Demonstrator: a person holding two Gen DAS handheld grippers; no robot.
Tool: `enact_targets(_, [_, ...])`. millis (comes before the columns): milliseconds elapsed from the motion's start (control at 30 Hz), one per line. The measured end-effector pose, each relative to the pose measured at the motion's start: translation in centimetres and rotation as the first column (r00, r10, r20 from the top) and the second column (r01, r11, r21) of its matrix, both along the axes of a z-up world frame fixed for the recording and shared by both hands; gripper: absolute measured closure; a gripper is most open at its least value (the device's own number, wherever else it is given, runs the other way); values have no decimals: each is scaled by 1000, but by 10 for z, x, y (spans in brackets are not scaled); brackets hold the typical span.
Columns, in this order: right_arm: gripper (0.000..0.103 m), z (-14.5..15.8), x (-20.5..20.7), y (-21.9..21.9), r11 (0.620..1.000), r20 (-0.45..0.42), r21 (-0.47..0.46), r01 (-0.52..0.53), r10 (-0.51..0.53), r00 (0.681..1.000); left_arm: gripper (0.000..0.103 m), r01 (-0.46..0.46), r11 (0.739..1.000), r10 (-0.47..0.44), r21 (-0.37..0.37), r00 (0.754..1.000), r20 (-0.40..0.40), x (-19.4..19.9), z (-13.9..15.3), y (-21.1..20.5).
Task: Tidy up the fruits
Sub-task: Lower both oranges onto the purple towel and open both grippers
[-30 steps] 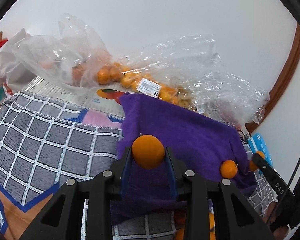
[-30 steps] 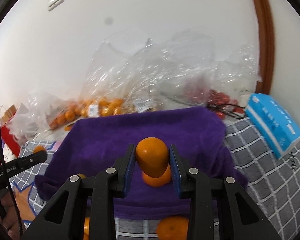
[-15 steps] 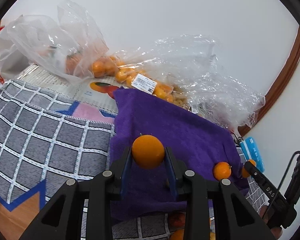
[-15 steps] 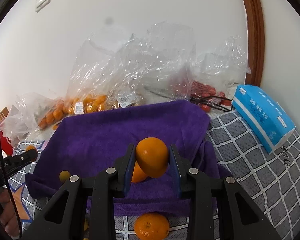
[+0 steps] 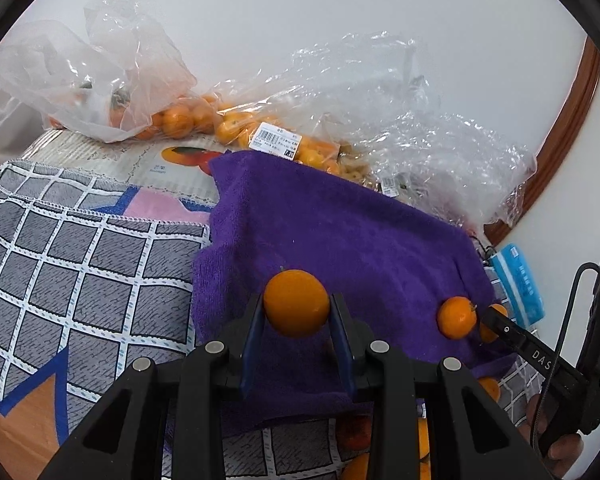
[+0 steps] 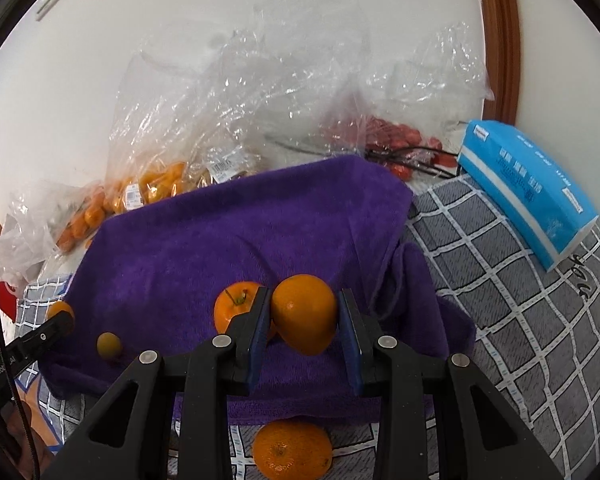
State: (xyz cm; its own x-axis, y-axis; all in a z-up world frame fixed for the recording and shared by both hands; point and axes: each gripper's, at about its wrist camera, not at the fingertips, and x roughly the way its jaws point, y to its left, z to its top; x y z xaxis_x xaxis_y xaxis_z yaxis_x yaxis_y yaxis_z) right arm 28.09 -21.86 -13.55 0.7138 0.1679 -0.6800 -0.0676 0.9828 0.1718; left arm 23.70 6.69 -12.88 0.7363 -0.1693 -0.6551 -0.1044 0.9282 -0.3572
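Observation:
My left gripper (image 5: pixel 297 316) is shut on an orange (image 5: pixel 296 302) and holds it over the near part of a purple towel (image 5: pixel 340 224). My right gripper (image 6: pixel 304 320) is shut on another orange (image 6: pixel 305 312) over the same towel (image 6: pixel 228 236). A stemmed orange (image 6: pixel 234 308) lies on the towel just left of my right gripper; it also shows in the left wrist view (image 5: pixel 457 317). A small yellow-orange fruit (image 6: pixel 109 345) lies at the towel's left edge. One more orange (image 6: pixel 292 450) lies on the checked cloth below the right gripper.
Clear plastic bags of oranges (image 5: pixel 172 120) and other fruit (image 6: pixel 392 140) line the wall behind the towel. A blue tissue pack (image 6: pixel 528 196) lies at the right on the grey checked cloth (image 5: pixel 80 280). A wooden door frame (image 6: pixel 500 36) stands at the back right.
Both grippers still hold their oranges. The right gripper has shifted right, so the stemmed orange now shows to its left. The left view has tilted slightly toward the towel.

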Motion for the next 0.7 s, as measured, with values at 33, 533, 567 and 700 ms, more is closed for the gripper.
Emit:
enact_targets(33, [70,-1,1,1,1000,-5,-5,-2,2,1000,72,1,1000,-1,-1,1000,-1,0,0,-1])
enact_targets(533, [69,-6,2,4,999,-13,-32,8,-9,1000,72,10,998,-10,65,1000,3,0,-1,-11])
enact_targets(567, [69,-6,2,4,999,-11,-34,6,-6,1000,72,11,998,-11,64,1000,3,0,-1,-11])
enact_targets(700, [69,-2,-3,8,999,13,-51,6,-5,1000,72,12,998,-12,61,1000,1,-1,-1,-10])
